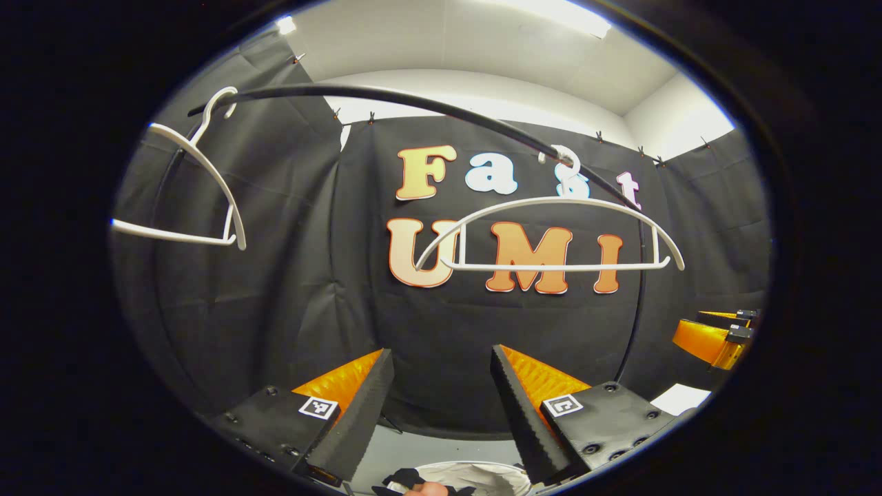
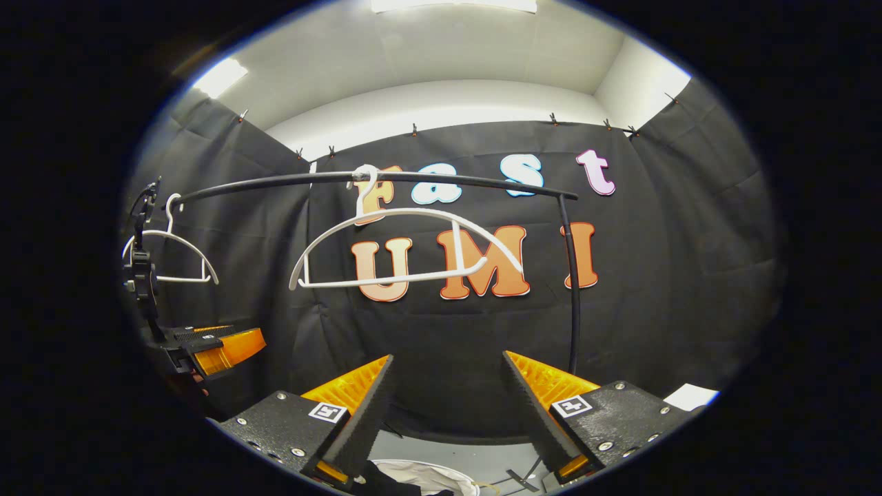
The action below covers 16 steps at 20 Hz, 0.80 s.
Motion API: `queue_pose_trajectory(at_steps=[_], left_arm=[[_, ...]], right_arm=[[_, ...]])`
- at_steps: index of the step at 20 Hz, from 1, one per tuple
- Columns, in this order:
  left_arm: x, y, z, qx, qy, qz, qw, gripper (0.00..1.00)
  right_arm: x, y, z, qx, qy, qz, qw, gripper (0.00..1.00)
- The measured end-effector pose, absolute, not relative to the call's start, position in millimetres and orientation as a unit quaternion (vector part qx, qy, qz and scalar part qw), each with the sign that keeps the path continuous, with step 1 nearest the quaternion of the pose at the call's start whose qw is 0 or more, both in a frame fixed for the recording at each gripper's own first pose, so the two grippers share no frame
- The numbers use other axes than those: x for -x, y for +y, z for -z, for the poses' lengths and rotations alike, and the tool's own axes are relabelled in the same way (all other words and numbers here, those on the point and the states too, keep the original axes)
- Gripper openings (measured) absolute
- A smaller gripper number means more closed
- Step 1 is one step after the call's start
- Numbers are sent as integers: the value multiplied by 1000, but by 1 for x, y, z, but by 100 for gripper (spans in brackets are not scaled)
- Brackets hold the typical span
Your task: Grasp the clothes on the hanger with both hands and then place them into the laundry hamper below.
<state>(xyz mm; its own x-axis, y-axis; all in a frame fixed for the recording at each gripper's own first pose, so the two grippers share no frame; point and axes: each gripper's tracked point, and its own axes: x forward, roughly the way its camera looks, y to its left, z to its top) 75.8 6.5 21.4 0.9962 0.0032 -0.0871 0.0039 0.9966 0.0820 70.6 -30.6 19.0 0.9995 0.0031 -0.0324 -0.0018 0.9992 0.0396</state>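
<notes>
Bright ceiling lights [image 2: 453, 4] overhead, sharp focus, heavy fisheye bending at edges.

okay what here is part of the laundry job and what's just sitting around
Belongs to the job:
near hanger, bare
laundry hamper with dark clothes
left gripper, open
right gripper, open

Just around:
far hanger, bare
black rail
</notes>
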Motion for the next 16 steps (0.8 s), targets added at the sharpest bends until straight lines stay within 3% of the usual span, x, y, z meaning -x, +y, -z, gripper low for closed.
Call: queue_pose_trajectory(at_steps=[1, 4, 5, 6, 16], left_arm=[[-75, 8, -26, -46, 41, -1, 998, 92], [-70, 8, -31, -44, 42, -3, 998, 92], [-68, 6, -31, -42, 42, -2, 998, 92], [-65, 4, -30, -41, 44, -2, 998, 92], [-64, 1, -22, -28, 49, 3, 998, 94]], right_arm=[[-70, -35, -19, -19, 17, 1, 1000, 93], [-70, -50, -19, -6, 19, 10, 1000, 93], [-68, -55, -18, -4, 20, 13, 1000, 100], [-67, -56, -17, -7, 22, 14, 1000, 93], [-63, -27, -17, -25, 23, -20, 999, 93]])
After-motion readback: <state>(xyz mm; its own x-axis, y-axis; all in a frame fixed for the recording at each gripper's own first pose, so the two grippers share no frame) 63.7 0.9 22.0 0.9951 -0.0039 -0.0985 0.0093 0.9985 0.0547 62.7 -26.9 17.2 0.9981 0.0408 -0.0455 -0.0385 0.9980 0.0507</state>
